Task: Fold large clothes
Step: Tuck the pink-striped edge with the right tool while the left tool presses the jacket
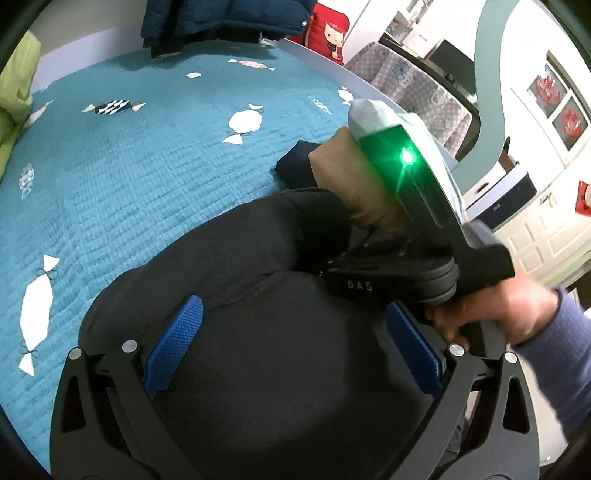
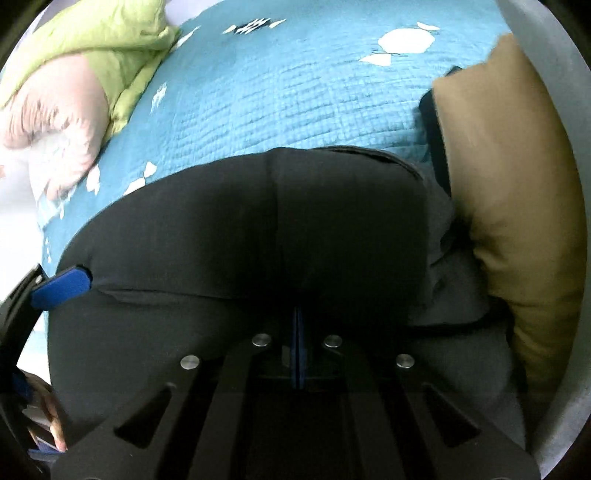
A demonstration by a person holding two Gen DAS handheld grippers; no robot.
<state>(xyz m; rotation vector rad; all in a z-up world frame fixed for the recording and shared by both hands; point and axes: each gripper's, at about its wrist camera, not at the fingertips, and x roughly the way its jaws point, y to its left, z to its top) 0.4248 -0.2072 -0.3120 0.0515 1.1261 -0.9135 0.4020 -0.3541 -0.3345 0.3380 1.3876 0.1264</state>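
1. Jaws, left gripper (image 1: 291, 347): standing wide apart, blue pads either side of the dark garment's bulk, neither pad seen pressing on cloth. Nothing gripped.
2. Jaws, right gripper (image 2: 298, 354): fully closed, blue pads meeting in a thin line. They are buried against the black cloth, and a crease runs up from them; judged to have pinched a fold of the garment, though the contact itself lies in shadow.
3. Task item: a large black garment (image 1: 236, 258), padded-looking, lies bunched on the bed (image 1: 122, 177), at the edge nearest the person. It sits in a rounded heap with one fold line across it in the right wrist view, not flat.
4. Beside it, toward the bed's right-hand edge, rests a tan item (image 2: 517, 206) on further dark cloth (image 1: 295, 162); whether these are finished folds cannot be told.
5. At the far edge hangs a dark blue garment (image 1: 221, 18); at the left edge lies green and pink bedding (image 2: 96, 55).
6. Progress, as judged: the black garment is partly gathered, no neat rectangle yet. Remaining: complete the fold, flatten, and set it aside.
7. The right hand (image 1: 491, 314) holds its tool's handle directly above the garment.
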